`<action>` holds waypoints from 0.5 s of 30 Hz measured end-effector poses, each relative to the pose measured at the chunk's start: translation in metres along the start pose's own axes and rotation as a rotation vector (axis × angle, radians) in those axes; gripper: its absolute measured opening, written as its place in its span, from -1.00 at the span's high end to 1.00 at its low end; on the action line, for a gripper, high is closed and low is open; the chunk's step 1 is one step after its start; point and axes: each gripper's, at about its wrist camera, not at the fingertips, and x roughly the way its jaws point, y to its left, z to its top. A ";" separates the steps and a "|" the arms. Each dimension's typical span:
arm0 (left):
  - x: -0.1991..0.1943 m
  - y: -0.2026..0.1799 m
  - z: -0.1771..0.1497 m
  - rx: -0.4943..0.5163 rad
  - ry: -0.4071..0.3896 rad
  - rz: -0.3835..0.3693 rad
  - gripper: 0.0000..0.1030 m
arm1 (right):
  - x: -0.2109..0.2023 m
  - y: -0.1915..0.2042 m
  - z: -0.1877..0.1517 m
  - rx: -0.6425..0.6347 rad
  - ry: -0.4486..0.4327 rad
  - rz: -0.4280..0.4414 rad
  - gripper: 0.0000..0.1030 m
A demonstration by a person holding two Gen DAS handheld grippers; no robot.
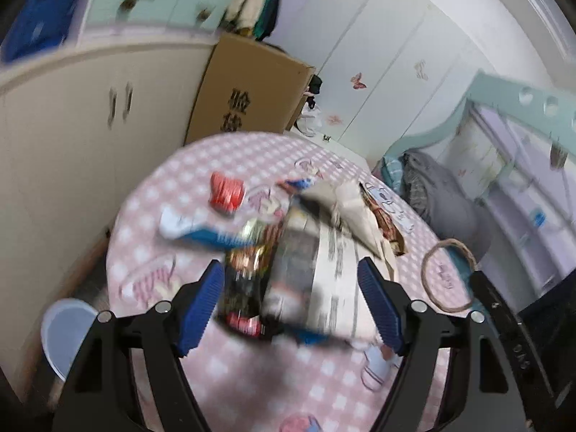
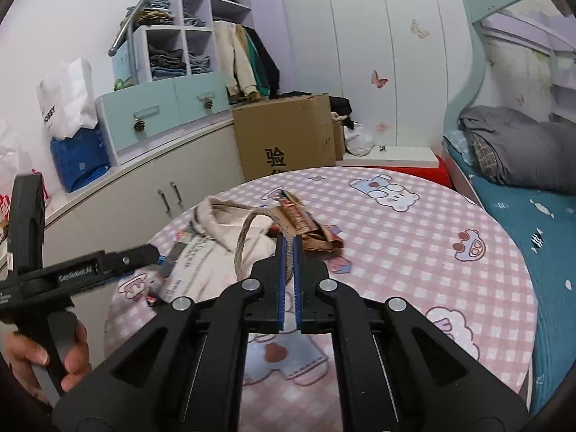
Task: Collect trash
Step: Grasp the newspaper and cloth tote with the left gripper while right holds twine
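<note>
A round table with a pink checked cloth (image 1: 230,367) carries a white paper bag with printed text (image 1: 334,262) and a rope handle (image 1: 448,273). My left gripper (image 1: 291,288) is open above the table, its blue pads on either side of a dark crumpled snack wrapper (image 1: 244,280) and the bag's side. A red wrapper (image 1: 226,194) and a blue-white wrapper (image 1: 194,228) lie further back. In the right wrist view my right gripper (image 2: 289,248) is shut on the bag's rope handle (image 2: 244,241), holding it up. Brown wrappers (image 2: 309,230) lie behind the bag (image 2: 216,248).
Cream cabinets (image 2: 151,194) and a cardboard box (image 2: 288,136) stand beyond the table's far edge. A bed with a grey blanket (image 2: 518,151) is on the right. A pale blue stool (image 1: 68,331) stands left of the table.
</note>
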 end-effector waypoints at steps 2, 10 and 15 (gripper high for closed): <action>0.006 -0.011 0.012 0.054 0.000 0.012 -0.45 | 0.005 -0.006 0.004 0.008 0.000 -0.006 0.93; 0.040 -0.047 0.044 0.060 0.077 0.043 -0.46 | 0.018 -0.024 0.021 0.042 -0.024 -0.030 0.93; 0.069 -0.058 0.045 0.038 0.134 0.167 -0.46 | 0.025 -0.027 0.023 0.040 -0.019 -0.021 0.93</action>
